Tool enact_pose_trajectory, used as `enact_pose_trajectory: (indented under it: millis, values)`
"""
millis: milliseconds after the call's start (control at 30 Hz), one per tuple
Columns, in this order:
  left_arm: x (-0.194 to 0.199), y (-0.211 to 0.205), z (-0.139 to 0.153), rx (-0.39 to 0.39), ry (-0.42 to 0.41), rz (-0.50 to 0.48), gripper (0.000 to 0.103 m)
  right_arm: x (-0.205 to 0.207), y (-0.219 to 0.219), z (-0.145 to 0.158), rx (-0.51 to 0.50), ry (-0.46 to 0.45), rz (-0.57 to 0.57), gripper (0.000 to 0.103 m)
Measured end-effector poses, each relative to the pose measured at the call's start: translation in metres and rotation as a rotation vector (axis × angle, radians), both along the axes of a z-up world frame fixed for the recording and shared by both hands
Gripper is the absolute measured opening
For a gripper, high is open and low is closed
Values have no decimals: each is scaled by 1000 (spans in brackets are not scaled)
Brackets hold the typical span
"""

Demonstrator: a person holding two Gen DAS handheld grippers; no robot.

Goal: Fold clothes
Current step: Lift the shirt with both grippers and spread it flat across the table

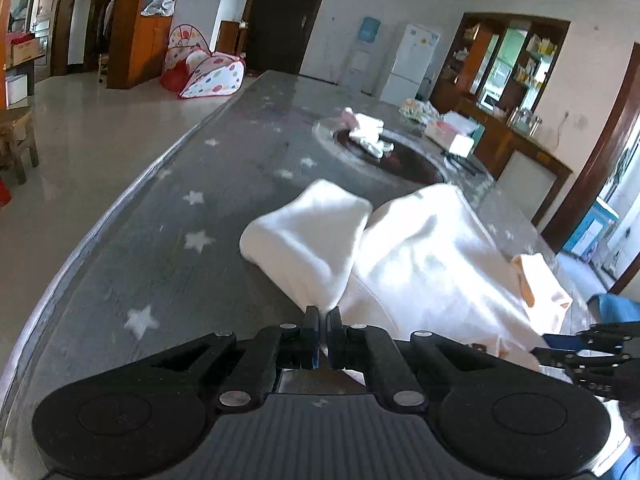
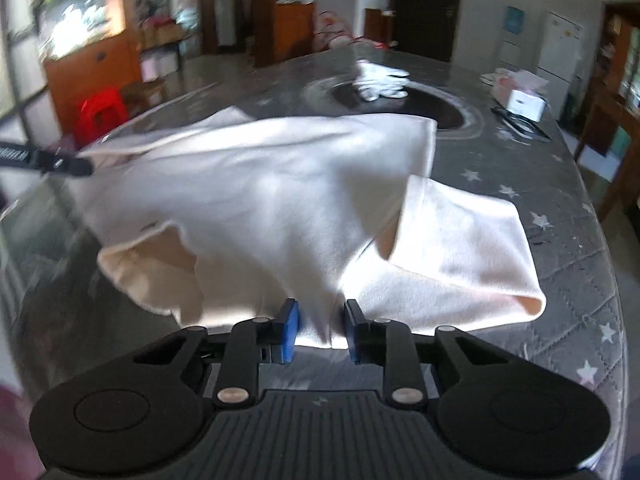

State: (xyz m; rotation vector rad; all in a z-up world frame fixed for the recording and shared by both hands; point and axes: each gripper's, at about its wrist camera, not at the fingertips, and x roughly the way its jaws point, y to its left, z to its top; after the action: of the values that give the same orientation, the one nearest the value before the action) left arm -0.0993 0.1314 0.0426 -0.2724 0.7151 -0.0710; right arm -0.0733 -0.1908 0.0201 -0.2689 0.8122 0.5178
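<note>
A white long-sleeved garment (image 1: 420,248) lies bunched on the grey star-patterned table cover (image 1: 160,240). My left gripper (image 1: 324,312) is shut on a fold of it, and one sleeve (image 1: 308,232) rises from the pinch. The right gripper (image 1: 576,344) shows at the garment's right edge. In the right wrist view the garment (image 2: 260,184) spreads across the table cover (image 2: 580,280), its sleeve (image 2: 460,240) folded out to the right. My right gripper (image 2: 320,320) has its blue pads apart with a tuck of cloth between them. The left gripper (image 2: 80,166) grips the far left edge.
A dark round turntable (image 1: 400,160) sits mid-table with small white cloths (image 1: 368,132) on it. A tissue box (image 1: 452,132) and a dark thin tool (image 2: 520,124) lie beyond. The table's curved edge runs along the left; a red stool (image 2: 100,112) stands on the floor.
</note>
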Motion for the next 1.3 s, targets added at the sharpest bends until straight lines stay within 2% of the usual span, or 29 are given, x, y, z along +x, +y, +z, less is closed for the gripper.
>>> enact_pose_trajectory:
  millis: [167,267,400,467,633,700,733,767,867,1000,1033,1067,1300]
  values:
    - [-19,9,-9,-9,49,3,4,-31,-5,6,13,59,56,27]
    - [-25,14,-13,-6,67,7,4,-36,-15,18,51,43,45,27]
    - [-26,15,-16,-6,72,7,5,-26,-22,29,46,-43,-20,28]
    - [-25,14,-17,-5,77,9,6,-15,-24,27,32,-67,-58,33]
    - [-26,14,-15,2,82,9,9,9,-23,9,35,-46,-86,35]
    - [-26,15,-12,6,78,7,10,12,-22,1,25,-39,-93,32]
    - [-26,15,-11,8,75,4,11,12,-23,0,19,-47,-102,28]
    - [-26,15,-9,11,73,-1,11,13,-25,0,14,-57,-111,18]
    - [-25,13,-5,27,65,-20,14,15,-37,4,7,-95,-159,6]
    - [-25,10,2,57,45,-49,24,18,-65,17,-15,-159,-260,4]
    - [-25,10,4,65,41,-53,32,18,-75,19,-24,-173,-292,4]
    - [-25,9,5,73,35,-56,35,19,-84,22,-34,-186,-324,4]
    - [-21,6,13,95,15,-78,41,23,-147,32,-79,-252,-548,4]
